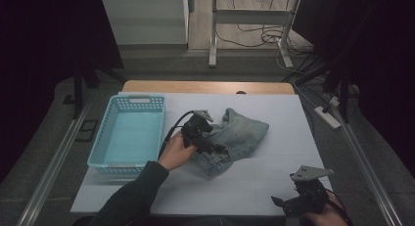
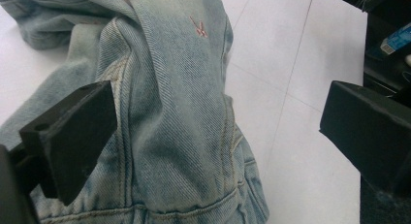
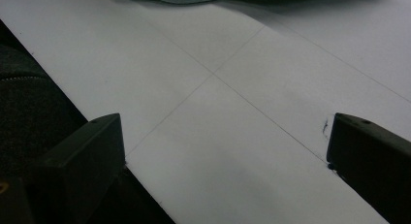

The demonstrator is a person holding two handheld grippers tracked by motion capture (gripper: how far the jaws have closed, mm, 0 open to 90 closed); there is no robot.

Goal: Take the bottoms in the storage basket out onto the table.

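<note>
Faded light-blue denim jeans [image 1: 239, 135], crumpled, twill weave and doubled seams plain, lying mid-table on white sheet [image 1: 274, 177] ruled with thin lines. Small pink stitched mark [image 2: 198, 28] on denim; no legible writing. Left gripper [image 1: 215, 148] over near-left edge of jeans, jaws spread wide, fabric between them, not clamped. Right gripper [image 1: 280, 202] at near-right edge, jaws apart, holding nothing. Turquoise plastic lattice basket [image 1: 128, 133] at left.
</note>
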